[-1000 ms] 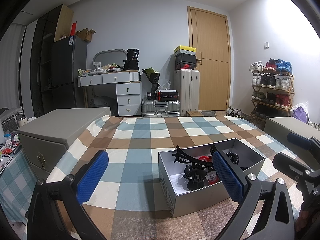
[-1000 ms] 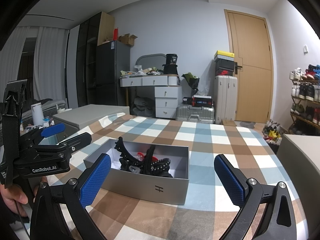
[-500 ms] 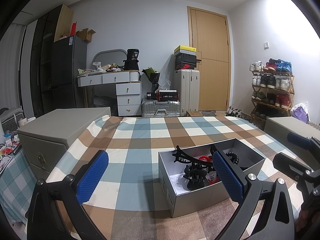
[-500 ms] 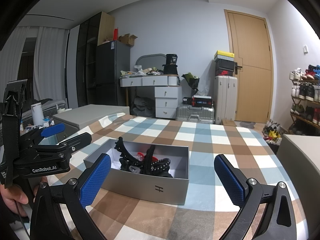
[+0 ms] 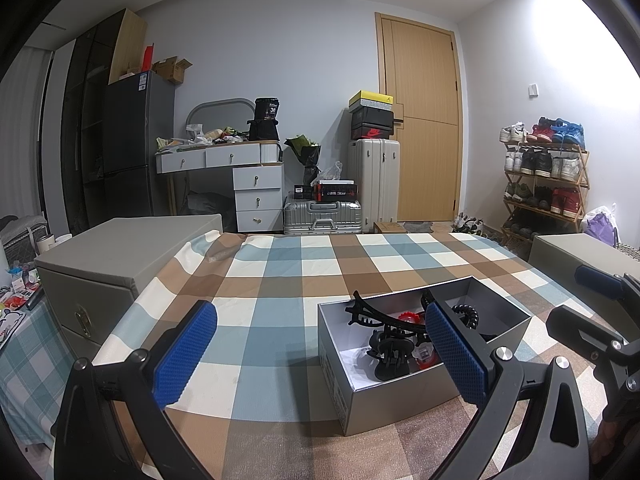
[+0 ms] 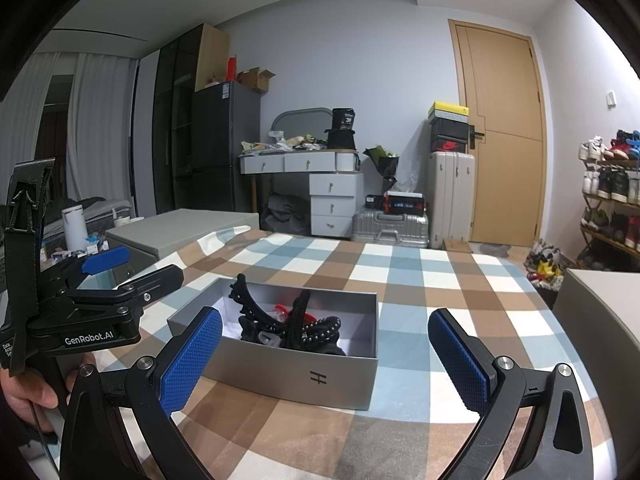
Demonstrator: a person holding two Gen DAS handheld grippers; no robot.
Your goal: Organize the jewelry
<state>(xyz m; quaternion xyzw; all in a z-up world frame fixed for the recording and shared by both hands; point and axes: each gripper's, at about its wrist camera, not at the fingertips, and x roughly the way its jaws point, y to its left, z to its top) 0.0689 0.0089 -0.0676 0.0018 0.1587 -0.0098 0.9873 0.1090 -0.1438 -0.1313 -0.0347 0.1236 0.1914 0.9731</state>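
An open grey box sits on the checked tablecloth. Inside lies a tangle of black hair claws, a black beaded band and something red. My left gripper hovers open just short of the box, whose front left corner lies between its blue pads, nothing held. My right gripper is open too, low over the cloth with the box's front wall between its fingers. Each gripper shows at the other view's edge.
A grey storage chest stands at the table's left side, another at the right. Beyond are a white dresser, suitcases, a wooden door and a shoe rack. A hand holds the left gripper's handle.
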